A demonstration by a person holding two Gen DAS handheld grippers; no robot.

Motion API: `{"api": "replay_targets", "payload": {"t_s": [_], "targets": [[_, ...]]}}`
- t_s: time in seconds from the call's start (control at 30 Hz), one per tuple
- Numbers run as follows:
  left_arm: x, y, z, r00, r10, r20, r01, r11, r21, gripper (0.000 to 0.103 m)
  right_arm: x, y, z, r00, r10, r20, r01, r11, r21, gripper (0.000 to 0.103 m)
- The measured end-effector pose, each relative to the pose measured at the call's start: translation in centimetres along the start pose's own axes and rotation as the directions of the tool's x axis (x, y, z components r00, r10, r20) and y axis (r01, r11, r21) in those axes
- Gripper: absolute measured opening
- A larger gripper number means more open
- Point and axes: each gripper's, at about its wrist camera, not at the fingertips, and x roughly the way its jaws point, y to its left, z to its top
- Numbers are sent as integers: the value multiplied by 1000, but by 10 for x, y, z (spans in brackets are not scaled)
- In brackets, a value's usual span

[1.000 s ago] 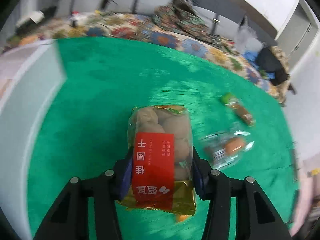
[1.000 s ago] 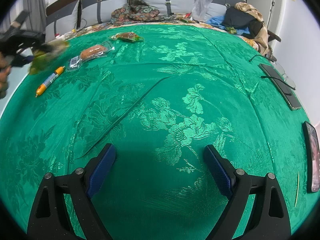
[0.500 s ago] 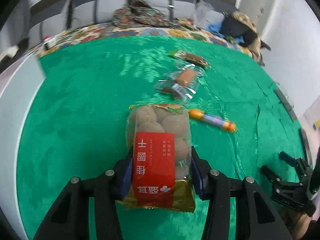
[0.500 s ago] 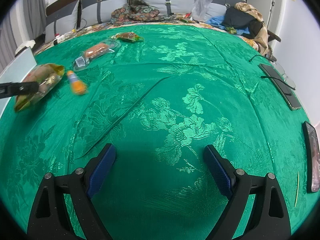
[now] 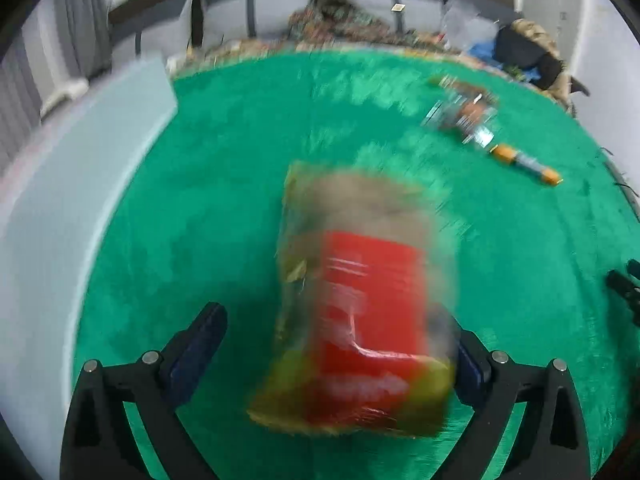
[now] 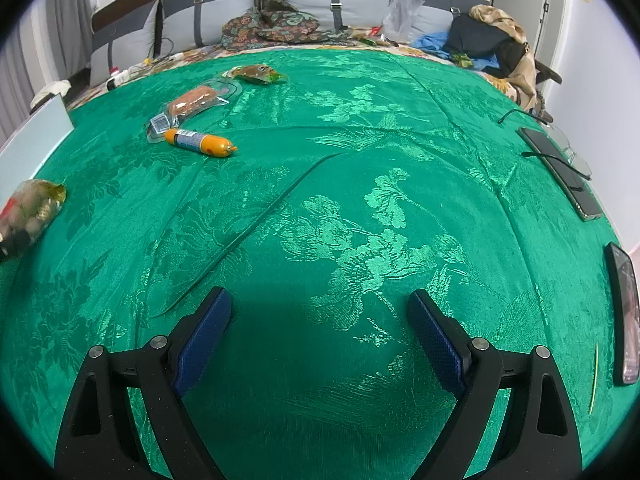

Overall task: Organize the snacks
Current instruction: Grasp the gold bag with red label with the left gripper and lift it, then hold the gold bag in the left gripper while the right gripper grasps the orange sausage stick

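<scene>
My left gripper (image 5: 340, 344) is open, its fingers spread wide. A clear bag of brown round snacks with a red label (image 5: 360, 292) is blurred between the fingers, leaning toward the right finger, over the green cloth (image 5: 224, 184). The bag also shows at the far left of the right wrist view (image 6: 30, 204). An orange sausage stick (image 6: 200, 142), a clear-packed sausage (image 6: 192, 102) and a brown snack in a green wrapper (image 6: 256, 73) lie further back. My right gripper (image 6: 320, 336) is open and empty above the cloth.
A white box wall (image 5: 80, 184) stands along the left edge of the cloth. Phones and a cable (image 6: 564, 168) lie at the right edge. Pillows, clothes and a plastic bag (image 6: 400, 12) are at the back.
My left gripper has opened and the bag of round snacks has come loose, dropping and tilting right. The left gripper swung left toward the white box. The right gripper has not moved.
</scene>
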Motion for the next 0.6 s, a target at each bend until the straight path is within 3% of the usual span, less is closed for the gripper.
{"api": "replay_targets", "payload": {"t_s": [0.17, 0.6], "targets": [[2, 4, -4, 998, 17, 53, -16, 1000, -14, 103, 0, 0, 0, 1000, 0, 0, 0, 1000, 0, 92], [4, 4, -4, 999, 15, 53, -14, 1000, -14, 103, 0, 0, 0, 1000, 0, 0, 0, 1000, 1, 92]]}}
